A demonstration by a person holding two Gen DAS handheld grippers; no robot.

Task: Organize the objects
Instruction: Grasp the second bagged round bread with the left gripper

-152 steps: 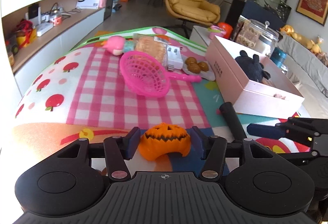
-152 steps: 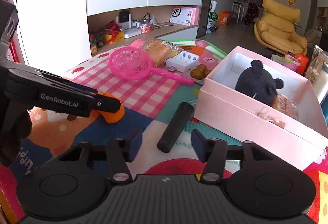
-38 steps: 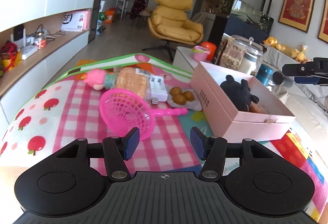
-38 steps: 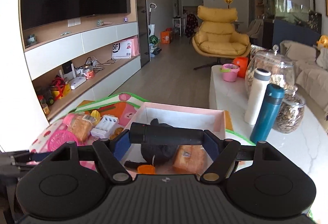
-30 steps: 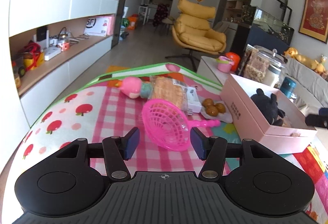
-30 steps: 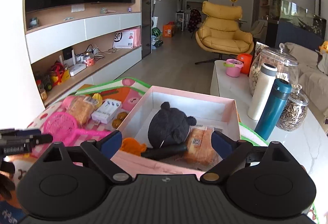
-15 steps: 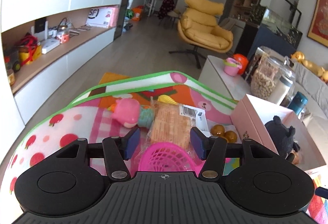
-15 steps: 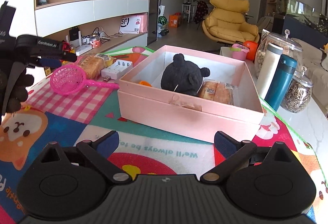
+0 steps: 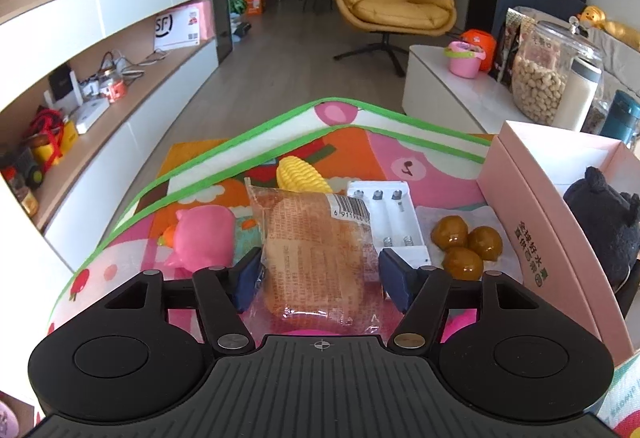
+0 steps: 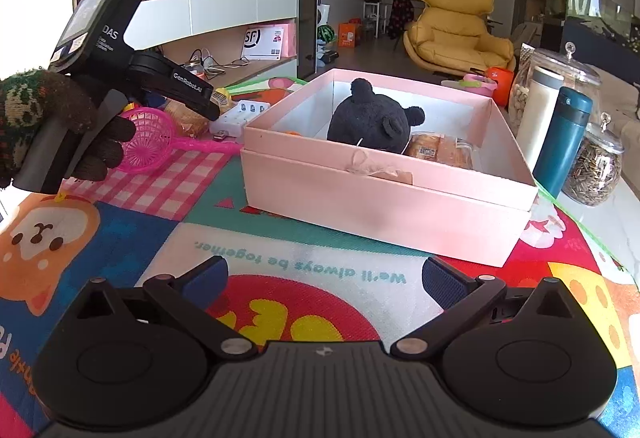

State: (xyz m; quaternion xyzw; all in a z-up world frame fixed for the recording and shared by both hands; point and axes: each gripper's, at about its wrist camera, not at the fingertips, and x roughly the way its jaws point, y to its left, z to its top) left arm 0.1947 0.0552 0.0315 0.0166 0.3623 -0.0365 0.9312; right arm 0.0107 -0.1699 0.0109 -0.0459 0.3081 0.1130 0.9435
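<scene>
Since a second ago I have advanced the left tool (image 9: 319, 274) over the pink strainer (image 10: 149, 141) to the packaged bread (image 9: 318, 258). Its fingers stand apart, one on each side of the wrapper, not yet clamped. The right tool (image 10: 324, 278) has released the black cylinder into the pink box (image 10: 384, 193) and withdrawn; it now hovers low over the play mat (image 10: 280, 262), fingers wide apart, holding nothing.

Judgement: the box deposit is complete, and the bread is the next item to transfer.

Count, loose on the mat:
- packaged bread: one
- pink strainer: one
- pink pig toy (image 9: 204, 238): one
- toy corn cob (image 9: 302, 173): one
- white battery charger (image 9: 394, 226): one
- brown glazed balls (image 9: 466, 244): three, on a clear sheet

Count, visible in the box:
- black plush toy (image 10: 374, 121): one
- packaged bread (image 10: 440, 149): one
- orange item, partly hidden: one

The cylinder is not visible in either current view.
</scene>
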